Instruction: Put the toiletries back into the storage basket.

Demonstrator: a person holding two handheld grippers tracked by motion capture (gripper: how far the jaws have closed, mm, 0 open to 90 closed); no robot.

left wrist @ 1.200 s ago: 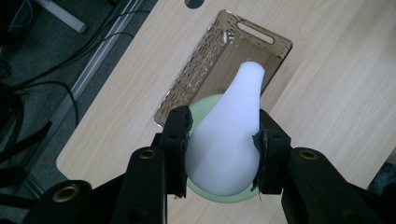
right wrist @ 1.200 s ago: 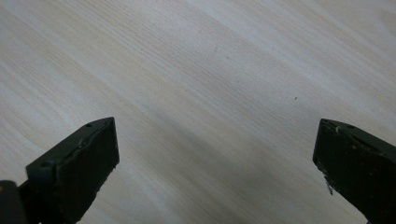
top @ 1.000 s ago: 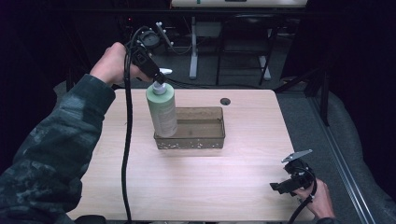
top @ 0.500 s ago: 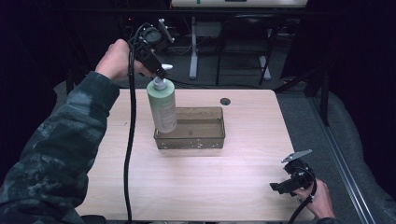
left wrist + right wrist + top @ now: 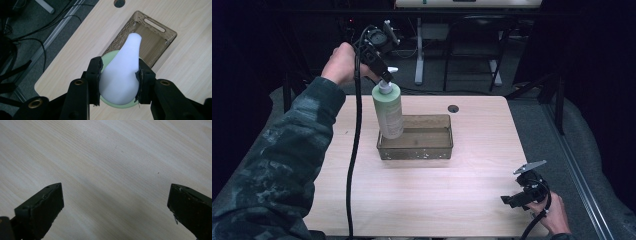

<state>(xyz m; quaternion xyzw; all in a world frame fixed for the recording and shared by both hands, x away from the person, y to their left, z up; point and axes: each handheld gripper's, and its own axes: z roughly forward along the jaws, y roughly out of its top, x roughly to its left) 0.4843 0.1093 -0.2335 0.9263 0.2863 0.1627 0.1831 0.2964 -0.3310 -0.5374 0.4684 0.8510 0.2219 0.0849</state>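
While the left tool [image 5: 119, 75] clamps the pump bottle [image 5: 388, 110] upright at the basket's [image 5: 432, 150] nine o'clock end, lowering comes next; the right tool [image 5: 518, 196] idles open at the table's [image 5: 437, 200] five o'clock.

Light falls from above onto my table [image 5: 427, 195], bright against a nearly black room. My close views are soft: the pump head [image 5: 125, 72] glares white, and my jaws blur near the lens.
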